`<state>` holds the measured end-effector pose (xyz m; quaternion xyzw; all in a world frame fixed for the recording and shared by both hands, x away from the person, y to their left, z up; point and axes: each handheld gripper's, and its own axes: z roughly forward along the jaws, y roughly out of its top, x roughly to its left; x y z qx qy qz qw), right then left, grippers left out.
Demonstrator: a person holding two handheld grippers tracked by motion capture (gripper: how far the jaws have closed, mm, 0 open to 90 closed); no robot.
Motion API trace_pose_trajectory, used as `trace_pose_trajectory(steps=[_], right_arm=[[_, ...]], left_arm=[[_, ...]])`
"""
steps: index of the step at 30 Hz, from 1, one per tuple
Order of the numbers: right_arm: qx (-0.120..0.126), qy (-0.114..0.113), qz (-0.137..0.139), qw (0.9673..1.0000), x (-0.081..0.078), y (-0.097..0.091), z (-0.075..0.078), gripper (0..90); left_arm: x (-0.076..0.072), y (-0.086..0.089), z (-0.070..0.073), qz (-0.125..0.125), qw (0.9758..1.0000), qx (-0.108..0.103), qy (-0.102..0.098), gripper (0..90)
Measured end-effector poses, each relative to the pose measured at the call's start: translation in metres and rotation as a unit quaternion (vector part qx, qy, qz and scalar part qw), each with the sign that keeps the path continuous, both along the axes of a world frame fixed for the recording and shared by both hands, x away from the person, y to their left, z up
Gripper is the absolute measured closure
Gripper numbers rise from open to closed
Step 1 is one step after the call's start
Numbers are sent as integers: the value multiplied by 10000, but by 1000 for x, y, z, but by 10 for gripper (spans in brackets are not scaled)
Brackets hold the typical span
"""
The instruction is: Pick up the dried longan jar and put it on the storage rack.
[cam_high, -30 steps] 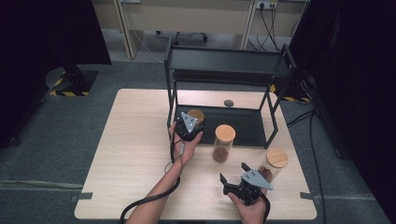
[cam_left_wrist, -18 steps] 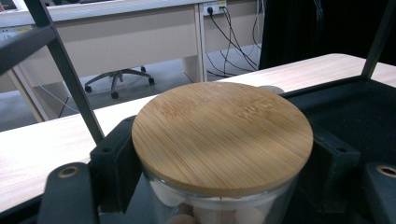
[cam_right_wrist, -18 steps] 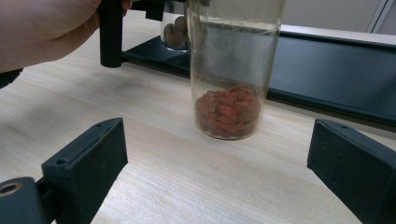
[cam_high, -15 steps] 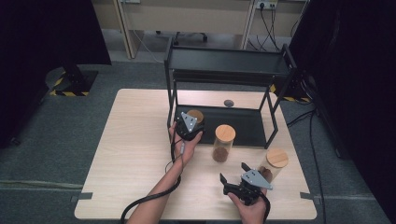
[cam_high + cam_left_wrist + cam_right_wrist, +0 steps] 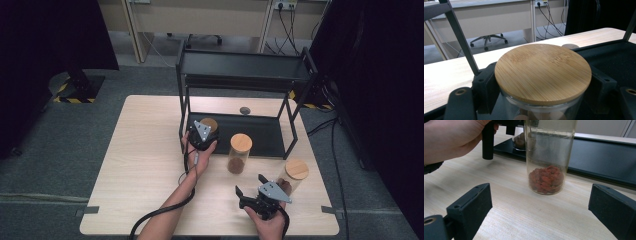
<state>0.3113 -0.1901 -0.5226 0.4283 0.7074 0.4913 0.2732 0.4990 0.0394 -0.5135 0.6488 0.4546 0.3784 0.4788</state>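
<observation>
A glass jar with a bamboo lid (image 5: 542,72) stands at the left end of the black rack's bottom shelf (image 5: 265,136). My left gripper (image 5: 206,131) is shut on it just under the lid, one pad (image 5: 485,86) on each side. A second lidded jar (image 5: 240,152), holding red dried berries (image 5: 545,178), stands on the table in front of the rack. My right gripper (image 5: 250,184) hovers low near the table's front edge, open and wide, facing that jar from a short distance. A third lidded jar (image 5: 296,172) stands just right of the right gripper.
The black two-tier rack (image 5: 242,67) fills the back middle of the wooden table (image 5: 145,150), with its posts beside the held jar. A small grey disc (image 5: 244,110) lies behind the rack's bottom shelf. A person's hand (image 5: 449,140) holds the left gripper.
</observation>
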Motion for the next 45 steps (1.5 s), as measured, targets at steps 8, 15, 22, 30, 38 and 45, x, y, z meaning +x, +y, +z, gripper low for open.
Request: trace_pose_trajectory(steps=[8, 15, 22, 30, 38, 45], right_arm=[[-3, 1, 9, 10000, 0, 0, 0, 53], [-6, 1, 13, 10000, 0, 0, 0, 52], [-9, 8, 23, 10000, 0, 0, 0, 53], [-25, 20, 38, 10000, 0, 1, 0, 53], [-27, 19, 34, 10000, 0, 1, 0, 53], [-31, 18, 28, 10000, 0, 1, 0, 53]], left_arm=[[1, -1, -2, 9, 10000, -41, -15, 250], [1, -1, -3, -22, 10000, -57, -40, 246], [1, 0, -2, -74, 9999, -90, -5, 202], [-6, -1, 4, -48, 9999, -100, -30, 101], [-14, -3, 14, -79, 9998, -133, -94, 74], [-19, 1, 16, -119, 9998, -94, -87, 74]])
